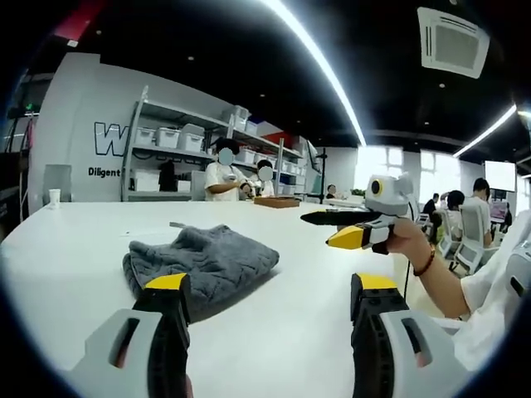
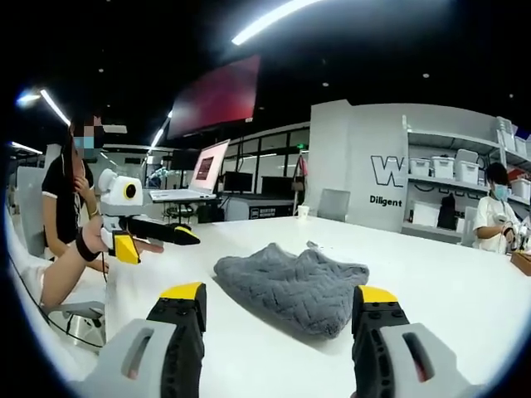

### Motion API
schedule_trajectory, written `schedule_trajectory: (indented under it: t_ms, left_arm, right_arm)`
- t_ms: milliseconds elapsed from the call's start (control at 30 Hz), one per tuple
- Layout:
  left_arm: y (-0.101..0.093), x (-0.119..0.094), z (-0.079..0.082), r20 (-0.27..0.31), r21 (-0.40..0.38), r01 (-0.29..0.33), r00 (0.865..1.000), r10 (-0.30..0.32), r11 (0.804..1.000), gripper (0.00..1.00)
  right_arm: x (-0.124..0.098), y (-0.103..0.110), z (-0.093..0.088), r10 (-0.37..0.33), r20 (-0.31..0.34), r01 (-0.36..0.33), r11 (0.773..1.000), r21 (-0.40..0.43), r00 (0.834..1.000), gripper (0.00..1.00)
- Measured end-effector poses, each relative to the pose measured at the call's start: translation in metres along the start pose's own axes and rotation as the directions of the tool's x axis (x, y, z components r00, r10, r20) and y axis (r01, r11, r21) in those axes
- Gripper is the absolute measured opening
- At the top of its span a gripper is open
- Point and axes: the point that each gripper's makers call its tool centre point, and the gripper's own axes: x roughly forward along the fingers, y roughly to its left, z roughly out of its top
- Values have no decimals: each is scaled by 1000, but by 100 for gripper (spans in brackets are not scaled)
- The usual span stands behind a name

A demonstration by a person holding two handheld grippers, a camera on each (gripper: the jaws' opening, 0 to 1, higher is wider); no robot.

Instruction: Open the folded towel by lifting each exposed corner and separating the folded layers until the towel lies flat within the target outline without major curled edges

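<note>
A grey quilted towel (image 1: 203, 261) lies bunched and folded on the white table (image 1: 83, 240). In the left gripper view it sits just beyond my left gripper (image 1: 270, 286), closer to the left jaw, and the jaws stand wide apart and open with nothing between them. My right gripper (image 1: 319, 230), held in a hand, hovers above the table to the right of the towel. In the right gripper view the towel (image 2: 290, 282) lies straight ahead between the spread jaws of the right gripper (image 2: 280, 294), which is open and empty. The left gripper (image 2: 158, 240) hovers at the left, apart from the towel.
A paper cup (image 1: 54, 197) stands at the table's far left and a wooden tray (image 1: 276, 201) at its far side. An open laptop (image 2: 199, 178) sits on the far table edge. Shelves with white bins (image 1: 178, 137) and several people stand behind.
</note>
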Motion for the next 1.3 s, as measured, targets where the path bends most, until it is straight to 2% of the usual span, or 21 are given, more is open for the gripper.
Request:
schedule_trajectory:
  t_ms: [167, 300, 567, 700, 800, 1100, 1300]
  left_arm:
    - [0, 4, 3, 3, 0, 6, 1000, -6, 1000, 77]
    - [3, 9, 0, -19, 17, 0, 1000, 0, 1000, 77]
    - [2, 16, 7, -21, 29, 16, 1000, -16, 999, 77]
    - [6, 21, 10, -20, 54, -13, 1000, 14, 998, 77]
    - [10, 26, 10, -33, 59, -10, 999, 12, 998, 77]
    - [18, 31, 22, -18, 71, -12, 1000, 14, 997, 77]
    - [16, 30, 20, -12, 70, -8, 1000, 9, 998, 76]
  right_arm:
    - [0, -3, 2, -10, -1, 10, 1000, -5, 1000, 69]
    - [1, -8, 1, -28, -9, 28, 1000, -7, 1000, 69]
    - [5, -13, 1, -29, -23, 29, 1000, 2, 999, 68]
    - [11, -19, 2, -28, -41, 28, 1000, -8, 999, 68]
    - [14, -21, 5, -26, -41, 26, 1000, -5, 999, 68]
    - [17, -25, 18, -38, -21, 38, 999, 0, 999, 68]
    - [16, -24, 17, -45, -31, 45, 999, -5, 998, 68]
